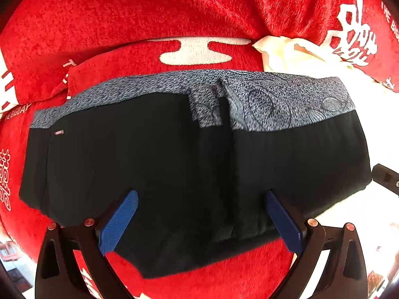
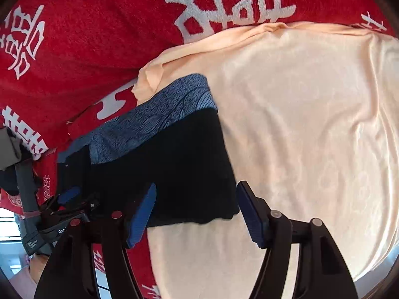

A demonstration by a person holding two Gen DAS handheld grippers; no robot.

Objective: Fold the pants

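Pants (image 1: 154,169) are laid folded into a compact block on the red blanket (image 1: 124,7), grey patterned waistband (image 1: 274,99) along the far edge, so the fold looks largely done. One end of the block is lapped over the cream shirt (image 2: 299,124), likely because the blanket is shared with other laundry. Left gripper (image 1: 203,221) is held straight above the near edge, jaws spread wide, nothing pinched: released, fabric merely under the pads. Right gripper (image 2: 197,214) is poised over the near corner at the shirt side, jaws apart, nothing clamped. Judgement: both were let go so the stack can settle; smoothing or one more fold may remain.
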